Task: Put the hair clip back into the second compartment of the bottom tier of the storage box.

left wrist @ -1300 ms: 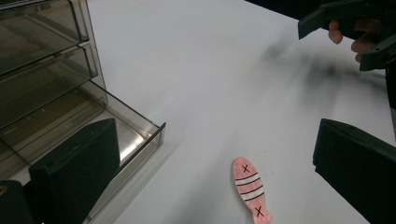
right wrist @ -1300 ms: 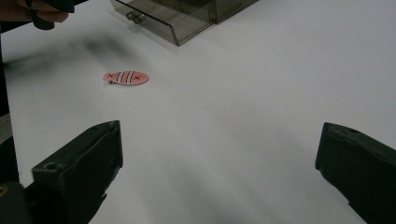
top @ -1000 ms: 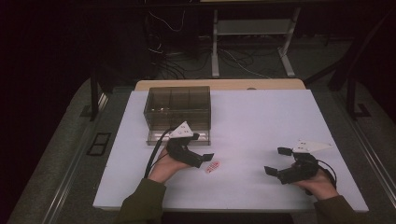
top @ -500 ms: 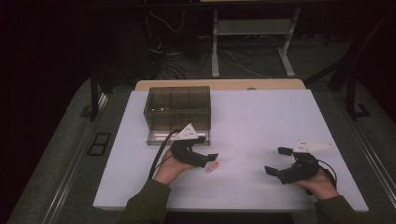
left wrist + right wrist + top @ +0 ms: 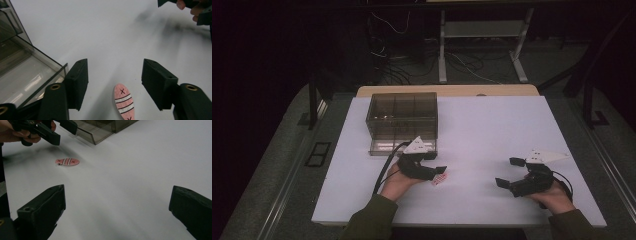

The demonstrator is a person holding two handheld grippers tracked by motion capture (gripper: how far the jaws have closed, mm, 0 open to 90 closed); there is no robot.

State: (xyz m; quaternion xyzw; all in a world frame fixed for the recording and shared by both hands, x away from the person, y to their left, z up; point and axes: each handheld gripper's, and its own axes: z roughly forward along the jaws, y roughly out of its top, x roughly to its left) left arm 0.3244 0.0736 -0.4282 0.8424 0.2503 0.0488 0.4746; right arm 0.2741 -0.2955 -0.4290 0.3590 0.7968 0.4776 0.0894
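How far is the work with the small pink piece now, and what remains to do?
Done: the left gripper has reached the pink oval piece, which lies flat on the white table. In hand: its jaws have just been closing around the piece, not yet pressing it. Left: grip and lift it, perhaps toward the clear box. The right gripper waits open.

High view looks down; tool views skim the shared table point(image 5: 492, 130).

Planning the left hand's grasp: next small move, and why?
Probably lower the left gripper a little and finish closing. Its jaws have just been closing and straddle the flat pink oval tag with white stripes, which lies on the white table untouched by the pads.
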